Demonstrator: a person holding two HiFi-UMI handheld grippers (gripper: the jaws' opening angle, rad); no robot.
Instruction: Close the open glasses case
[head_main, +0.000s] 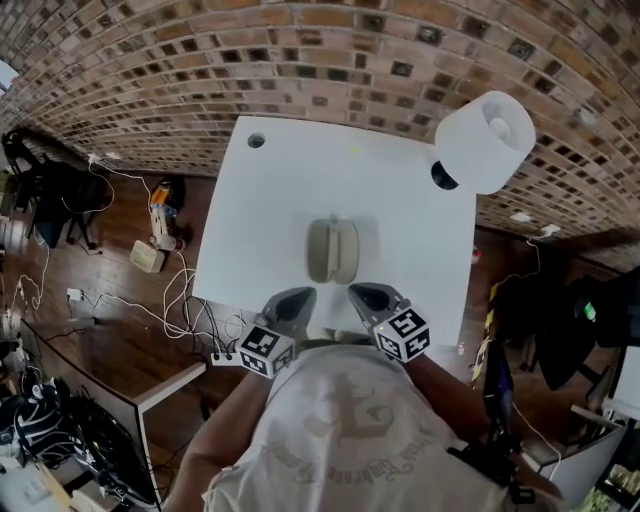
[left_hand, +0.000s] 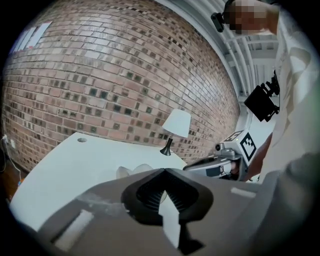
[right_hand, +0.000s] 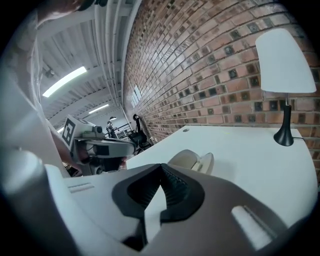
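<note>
A beige glasses case (head_main: 332, 250) lies open, its two halves side by side, in the middle of the white table (head_main: 400, 190). Both grippers hover at the table's near edge, short of the case. My left gripper (head_main: 298, 296) points at the case's left half, jaws shut and empty. My right gripper (head_main: 362, 293) points at the right half, also shut with nothing held. In the left gripper view the case (left_hand: 131, 173) peeks just above the closed tips (left_hand: 163, 170). In the right gripper view the case (right_hand: 192, 161) lies a little beyond the closed tips (right_hand: 161, 165).
A white-shaded lamp (head_main: 485, 140) on a black base stands at the table's far right corner. A cable hole (head_main: 256, 141) sits in the far left corner. A brick wall runs behind the table. Cables and gear (head_main: 150, 255) lie on the floor to the left.
</note>
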